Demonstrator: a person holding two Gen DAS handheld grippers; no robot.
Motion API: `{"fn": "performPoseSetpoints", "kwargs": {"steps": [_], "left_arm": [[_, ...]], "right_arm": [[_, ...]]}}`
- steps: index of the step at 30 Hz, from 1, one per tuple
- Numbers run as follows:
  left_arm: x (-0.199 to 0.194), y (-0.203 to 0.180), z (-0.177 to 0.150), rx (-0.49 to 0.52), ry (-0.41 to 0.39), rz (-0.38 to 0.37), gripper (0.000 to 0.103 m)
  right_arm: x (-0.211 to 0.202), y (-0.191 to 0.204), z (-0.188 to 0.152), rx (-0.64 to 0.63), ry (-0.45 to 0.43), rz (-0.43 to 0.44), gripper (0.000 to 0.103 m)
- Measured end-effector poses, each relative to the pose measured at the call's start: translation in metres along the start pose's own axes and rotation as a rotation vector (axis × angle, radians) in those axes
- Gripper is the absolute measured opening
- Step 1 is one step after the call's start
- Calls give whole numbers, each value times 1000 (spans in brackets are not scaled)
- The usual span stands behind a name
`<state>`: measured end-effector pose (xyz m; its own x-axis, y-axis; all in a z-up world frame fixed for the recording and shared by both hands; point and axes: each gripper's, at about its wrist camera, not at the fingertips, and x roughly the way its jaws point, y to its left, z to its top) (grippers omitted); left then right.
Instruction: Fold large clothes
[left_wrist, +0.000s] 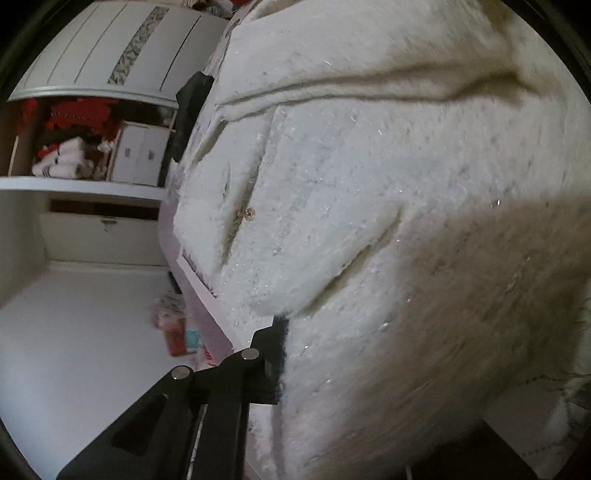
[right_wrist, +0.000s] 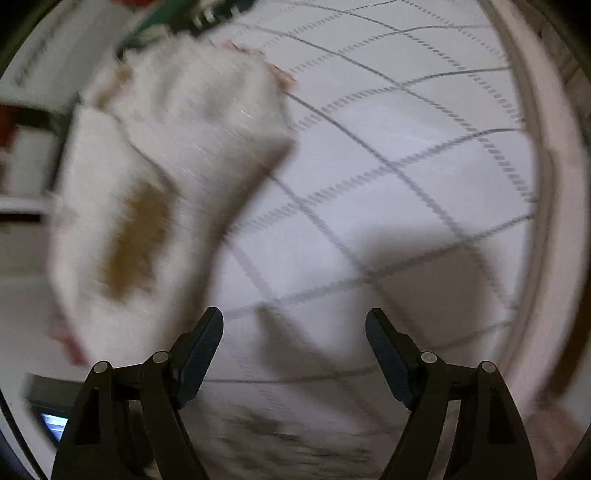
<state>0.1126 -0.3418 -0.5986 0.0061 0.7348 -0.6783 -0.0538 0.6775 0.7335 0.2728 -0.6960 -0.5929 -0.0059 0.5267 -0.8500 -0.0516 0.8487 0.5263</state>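
Observation:
A white fuzzy garment with a small gold button fills most of the left wrist view and lies spread over the bed. My left gripper is shut on its near edge. One dark finger shows, and the other is hidden under the cloth. In the right wrist view, another part of the fuzzy garment hangs blurred at the left, with a brownish patch on it. My right gripper stands open over the grid-patterned bedsheet, nothing between its fingers, just right of the garment.
A white wardrobe stands at the upper left, with an open shelf of red and white things below it. Small colourful items lie on the pale floor. The bed's pinkish edge curves along the right.

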Motion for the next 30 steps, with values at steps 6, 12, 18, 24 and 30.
{"fn": "performPoseSetpoints", "kwargs": {"steps": [6,12,18,24,30], "left_arm": [[-14,23,7,-20,-4,-76,11],[-8,27,10,-5,23,-126,11],[-5,29,11,10,33,-148,11],[0,31,12,7,49,-185,11],[5,34,11,12,64,-219,11]], "right_arm": [[12,-1,28,105,35,403,96],[68,21,17,199,76,361,97],[97,24,22,296,82,419,79],[108,21,25,288,74,359,41],[100,53,28,244,31,236,30]]}}
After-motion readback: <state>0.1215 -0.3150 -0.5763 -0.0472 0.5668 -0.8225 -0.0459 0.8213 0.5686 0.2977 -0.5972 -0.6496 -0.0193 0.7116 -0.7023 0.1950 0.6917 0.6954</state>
